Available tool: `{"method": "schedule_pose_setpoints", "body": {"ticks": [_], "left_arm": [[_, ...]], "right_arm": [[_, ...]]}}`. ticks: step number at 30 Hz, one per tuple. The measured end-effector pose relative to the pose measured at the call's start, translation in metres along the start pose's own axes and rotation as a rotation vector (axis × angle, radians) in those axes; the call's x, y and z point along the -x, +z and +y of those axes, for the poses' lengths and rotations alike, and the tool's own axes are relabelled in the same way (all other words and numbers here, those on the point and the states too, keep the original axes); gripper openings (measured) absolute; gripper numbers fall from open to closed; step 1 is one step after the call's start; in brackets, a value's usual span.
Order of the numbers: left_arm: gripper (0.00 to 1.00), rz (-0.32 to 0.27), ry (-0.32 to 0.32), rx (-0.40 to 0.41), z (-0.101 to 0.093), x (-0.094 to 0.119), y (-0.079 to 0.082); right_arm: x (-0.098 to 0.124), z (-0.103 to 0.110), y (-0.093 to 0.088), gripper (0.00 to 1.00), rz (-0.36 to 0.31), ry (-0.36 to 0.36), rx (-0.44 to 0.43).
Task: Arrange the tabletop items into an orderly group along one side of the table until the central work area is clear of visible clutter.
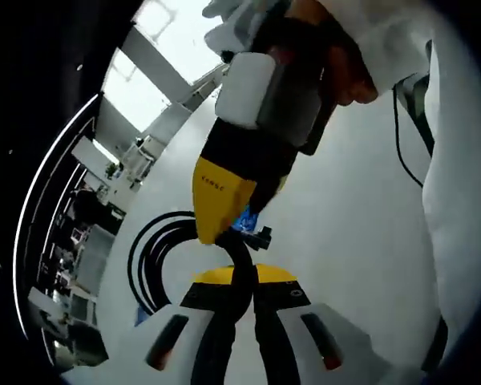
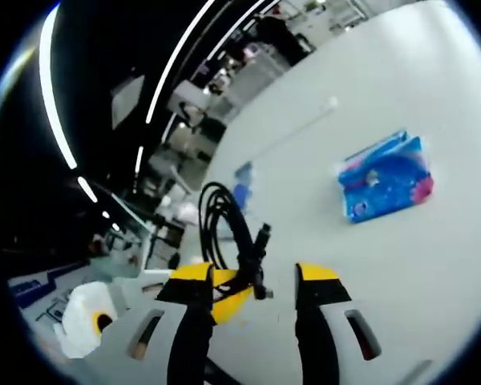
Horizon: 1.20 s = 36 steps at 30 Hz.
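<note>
Cable: black coiled cable (image 2: 227,220) on the pale worktop (image 2: 401,265); in the right gripper view, loops standing tilted just beyond the fingers, plug end (image 2: 261,241) pointing toward the open worktop; in the left gripper view, coil (image 1: 156,257) curving out to the left of the fingers.
Left gripper (image 1: 244,281): fingers (image 1: 276,277) drawn nearly together, pinching a strand of the cable between the yellow tips.
Right gripper (image 2: 256,277): fingers (image 2: 317,277) spread wide apart, the cable's plug end in the gap; cannot tell whether either finger touches it. In the left gripper view, right gripper (image 1: 228,208) reaching down from above the cable, a hand (image 1: 337,64) around its body.
Blue packet: blue and pink wrapped packet (image 2: 385,176) flat on the worktop, well apart from the cable, long axis running away from it; contents not legible.
Small blue item: small blue item (image 2: 242,183) just beyond the cable coil, too blurred to name.
Open room: bare worktop between the cable and the packet, and beyond the packet.
Edge: worktop's far edge close behind the cable coil, room clutter past it.
</note>
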<state>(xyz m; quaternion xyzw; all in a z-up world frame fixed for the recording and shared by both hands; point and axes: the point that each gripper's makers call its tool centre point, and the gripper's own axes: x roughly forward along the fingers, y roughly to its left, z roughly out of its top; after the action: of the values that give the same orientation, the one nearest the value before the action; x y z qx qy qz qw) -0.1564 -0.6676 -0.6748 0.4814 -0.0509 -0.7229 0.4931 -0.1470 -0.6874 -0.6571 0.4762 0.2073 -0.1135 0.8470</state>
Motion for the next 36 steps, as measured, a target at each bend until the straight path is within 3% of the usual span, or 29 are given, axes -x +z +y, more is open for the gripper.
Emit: {"method": "schedule_pose_setpoints", "body": {"ticks": [5,8,11,13,19,20,21,23,24,25,27,29,31,36], "left_arm": [[0.03,-0.004,-0.005,-0.042,-0.003,0.001,0.004],[0.04,-0.017,-0.026,-0.01,-0.008,-0.001,0.006],[0.05,-0.02,-0.03,-0.046,-0.013,-0.003,0.007],[0.06,-0.031,-0.031,-0.027,-0.013,-0.002,0.009],[0.16,-0.1,-0.041,0.221,-0.007,0.0,0.009],[0.21,-0.117,-0.056,0.316,-0.005,-0.001,0.008],[0.29,-0.126,-0.062,0.463,-0.003,-0.002,0.004],[0.41,-0.124,-0.038,0.585,0.005,0.0,-0.008],[0.44,-0.163,-0.027,0.617,0.01,0.002,-0.007],[0.45,-0.155,-0.008,0.714,0.014,0.004,-0.016],[0.45,-0.155,0.01,0.822,0.018,0.007,-0.027],[0.43,-0.141,0.019,0.863,0.018,0.008,-0.036],[0.41,-0.094,0.013,0.836,0.009,0.007,-0.046],[0.41,-0.082,-0.01,0.819,-0.001,0.006,-0.047]], "right_arm": [[-0.001,-0.009,-0.011,0.12,0.049,-0.064,0.049],[0.002,-0.013,-0.009,0.11,0.033,-0.06,0.034],[0.005,-0.016,-0.01,0.09,0.028,-0.055,0.039],[0.008,-0.016,-0.009,0.09,0.016,-0.044,0.03],[0.019,-0.024,-0.003,0.08,-0.024,-0.037,-0.002],[0.022,-0.025,-0.001,0.08,-0.041,-0.029,-0.019],[0.025,-0.027,0.001,0.08,-0.055,-0.026,-0.037],[0.03,-0.029,0.004,0.08,-0.08,-0.011,-0.051],[0.031,-0.029,0.004,0.08,-0.08,-0.009,-0.049],[0.033,-0.032,0.004,0.08,-0.083,-0.017,-0.057],[0.037,-0.037,0.004,0.08,-0.093,-0.009,-0.091],[0.039,-0.041,0.003,0.08,-0.101,-0.009,-0.126],[0.041,-0.045,0.001,0.08,-0.101,-0.015,-0.139],[0.037,-0.057,-0.008,0.08,-0.079,-0.032,-0.176]]}}
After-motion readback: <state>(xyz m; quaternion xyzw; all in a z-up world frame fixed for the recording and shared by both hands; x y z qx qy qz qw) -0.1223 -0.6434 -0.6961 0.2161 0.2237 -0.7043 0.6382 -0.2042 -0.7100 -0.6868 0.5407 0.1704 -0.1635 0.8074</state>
